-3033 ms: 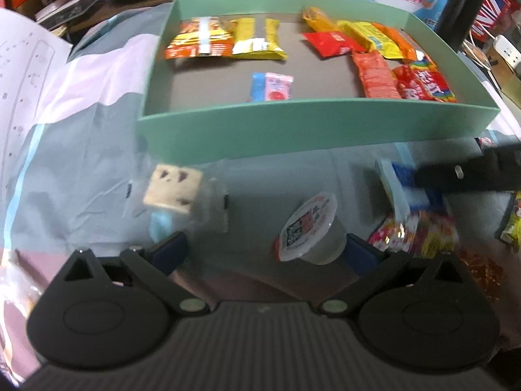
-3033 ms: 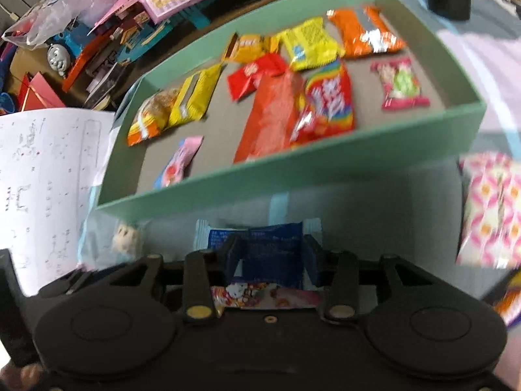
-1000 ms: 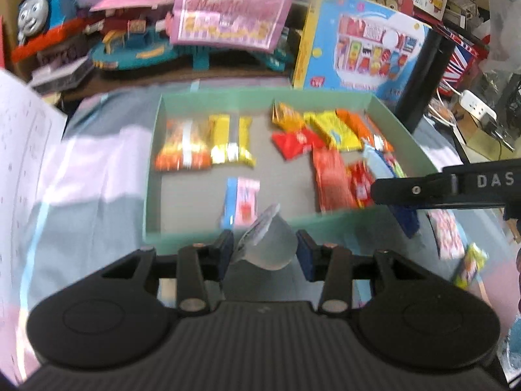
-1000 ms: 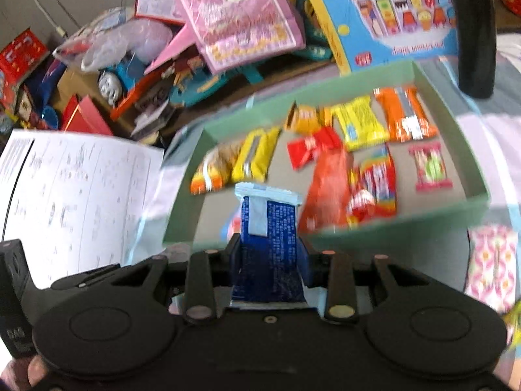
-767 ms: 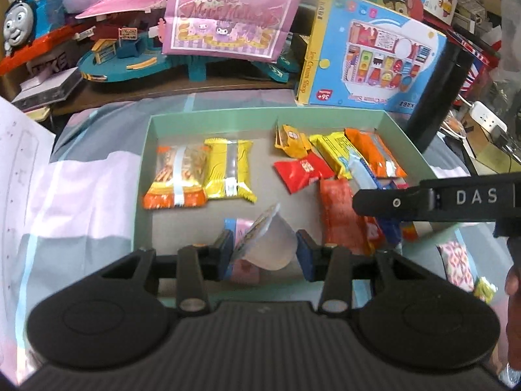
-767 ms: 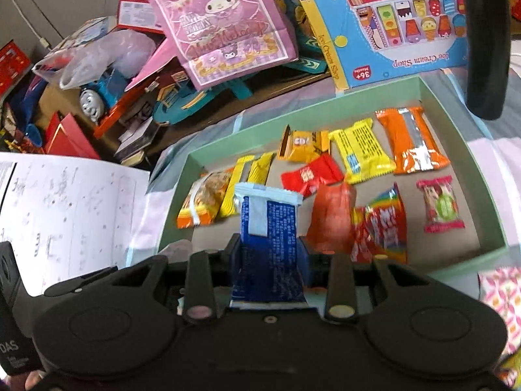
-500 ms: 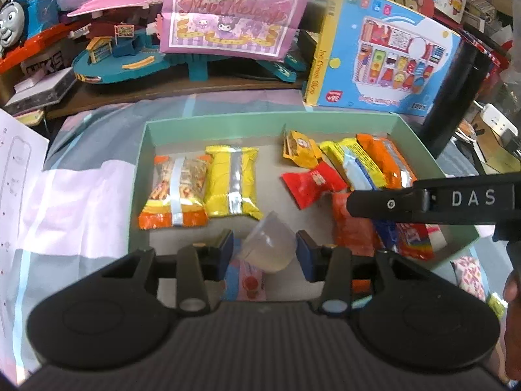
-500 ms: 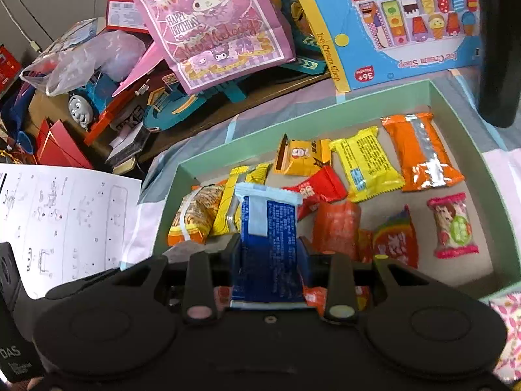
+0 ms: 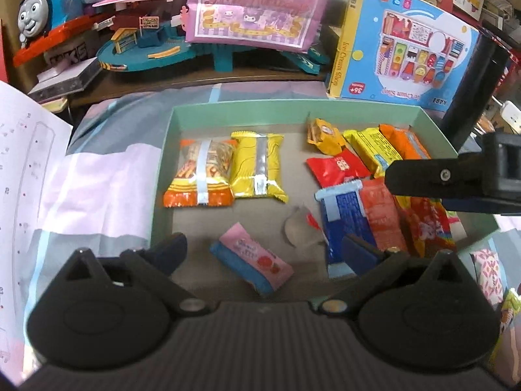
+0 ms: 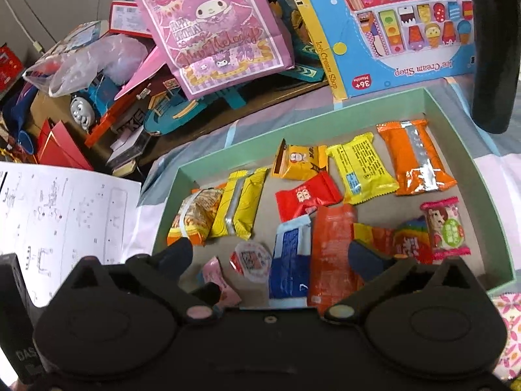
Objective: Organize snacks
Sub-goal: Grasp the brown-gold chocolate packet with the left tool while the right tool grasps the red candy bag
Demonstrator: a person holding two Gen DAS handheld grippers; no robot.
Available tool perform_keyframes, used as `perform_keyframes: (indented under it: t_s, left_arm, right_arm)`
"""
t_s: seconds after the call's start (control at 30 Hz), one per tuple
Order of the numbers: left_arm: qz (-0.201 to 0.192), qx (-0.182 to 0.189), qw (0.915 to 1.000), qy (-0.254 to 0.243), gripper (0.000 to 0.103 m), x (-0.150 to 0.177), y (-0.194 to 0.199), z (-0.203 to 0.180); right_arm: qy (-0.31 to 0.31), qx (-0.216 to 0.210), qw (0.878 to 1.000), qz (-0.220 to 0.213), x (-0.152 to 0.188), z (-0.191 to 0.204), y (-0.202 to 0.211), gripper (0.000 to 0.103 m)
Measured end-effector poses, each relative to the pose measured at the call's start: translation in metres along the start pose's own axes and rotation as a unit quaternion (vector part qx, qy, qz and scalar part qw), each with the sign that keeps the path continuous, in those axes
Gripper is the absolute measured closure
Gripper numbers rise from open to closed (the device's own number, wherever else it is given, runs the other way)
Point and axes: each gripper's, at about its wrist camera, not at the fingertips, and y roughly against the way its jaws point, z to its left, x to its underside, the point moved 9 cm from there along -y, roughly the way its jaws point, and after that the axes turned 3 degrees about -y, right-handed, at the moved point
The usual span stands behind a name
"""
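A green box [image 9: 247, 108] [image 10: 462, 150] holds several snack packets. My left gripper [image 9: 263, 249] is open and empty above its near edge. A clear jelly cup [image 9: 299, 228] [image 10: 250, 257] lies on its side on the box floor between the jaws. My right gripper [image 10: 270, 254] is open and empty above the box; its side shows in the left wrist view [image 9: 456, 179]. A blue packet [image 9: 345, 221] [image 10: 289, 260] lies flat beside an orange-red one [image 10: 332, 251]. A pink and blue packet [image 9: 250, 265] lies near the front wall.
A white instruction sheet [image 9: 19, 195] [image 10: 62, 218] lies left of the box. Toys, a pink gift bag [image 10: 211, 29] and an Ice Cream Shop box [image 9: 407, 52] stand behind it. A black post [image 10: 491, 49] rises at the far right. Loose packets [image 9: 488, 277] lie right of the box.
Both grippers carried their items over the box and opened. The jelly cup dropped from the left gripper and the blue packet from the right; both now lie in the box.
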Motion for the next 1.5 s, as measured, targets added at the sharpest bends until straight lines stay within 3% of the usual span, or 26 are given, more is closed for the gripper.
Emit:
perform_keyframes:
  t_s: [0.37,0.53,0.93,1.07,1.17,1.4,1.43,1.5]
  left_arm:
    - [-0.001,0.007,1.0,-0.005,0.0,0.035,0.042,-0.003]
    - [0.024,0.011,0.9996,-0.008,0.0,0.077,0.055,-0.007]
    - [0.09,0.01,0.9956,-0.026,0.0,0.179,0.063,-0.017]
    - [0.094,-0.011,0.9948,-0.037,0.0,0.196,0.064,-0.011]
    - [0.094,-0.015,0.9954,-0.011,0.0,0.199,0.065,0.001]
    - [0.095,-0.028,0.9949,0.018,0.0,0.197,0.069,0.022]
    - [0.094,-0.029,0.995,0.016,0.0,0.196,0.069,0.021]
    - [0.092,-0.028,0.9953,0.009,0.0,0.194,0.068,0.018]
  right_arm:
    - [0.009,-0.003,1.0,-0.004,0.025,0.003,0.042,0.0]
    - [0.013,0.002,1.0,0.003,0.051,-0.004,0.059,0.0]
    - [-0.023,0.024,0.997,0.076,0.15,-0.048,0.061,0.001]
    - [-0.004,0.033,0.995,0.092,0.173,-0.052,0.062,0.023]
    - [0.042,0.05,0.994,0.091,0.184,-0.045,0.065,0.035]
    - [0.115,0.079,0.986,0.088,0.193,-0.035,0.065,0.041]
    - [0.131,0.089,0.984,0.085,0.192,-0.033,0.065,0.055]
    - [0.151,0.097,0.98,0.083,0.193,-0.031,0.064,0.062]
